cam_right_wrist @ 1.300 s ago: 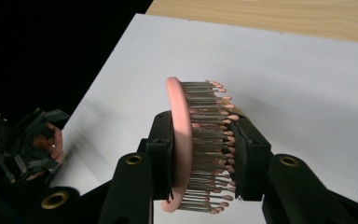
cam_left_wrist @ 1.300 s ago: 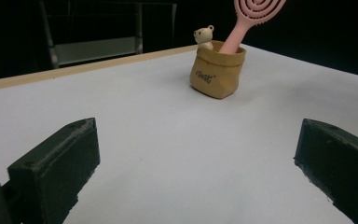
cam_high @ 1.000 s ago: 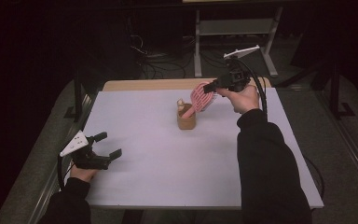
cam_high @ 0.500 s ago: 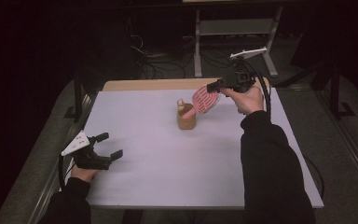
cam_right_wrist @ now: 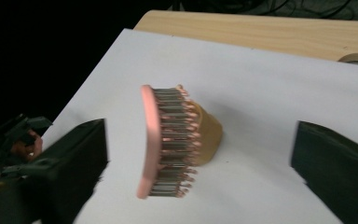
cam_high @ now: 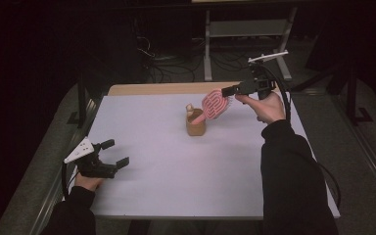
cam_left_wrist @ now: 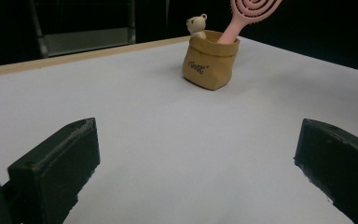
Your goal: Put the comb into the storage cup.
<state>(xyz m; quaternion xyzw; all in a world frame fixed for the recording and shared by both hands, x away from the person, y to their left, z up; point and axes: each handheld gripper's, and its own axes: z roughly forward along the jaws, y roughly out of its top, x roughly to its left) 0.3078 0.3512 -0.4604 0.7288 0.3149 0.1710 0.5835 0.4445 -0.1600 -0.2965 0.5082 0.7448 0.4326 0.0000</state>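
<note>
Since it is a hollow plastic thing with an open spiral head, the pink hairbrush looks light and stiff, its bristle side springy and poor to pinch; the flat rim of the head, or the slim handle, would give the pads the surest hold. It stands handle-down in a small tan pouch a little past the middle of the white table, leaning toward two o'clock with its head well above the rim; a little bear figure peeps out of the pouch at the brush's ten o'clock side. The pouch seems soft and light, so a careless tug on the brush may tip it.

The right gripper hangs just at three o'clock of the brush head, held level and pointing back at it from a raised hand; its jaws have just been opening and now stand wide, the head between them but touched by neither pad. The left gripper rests low near the table's seven o'clock corner, well apart from the pouch, jaws spread wide with nothing between them.
</note>
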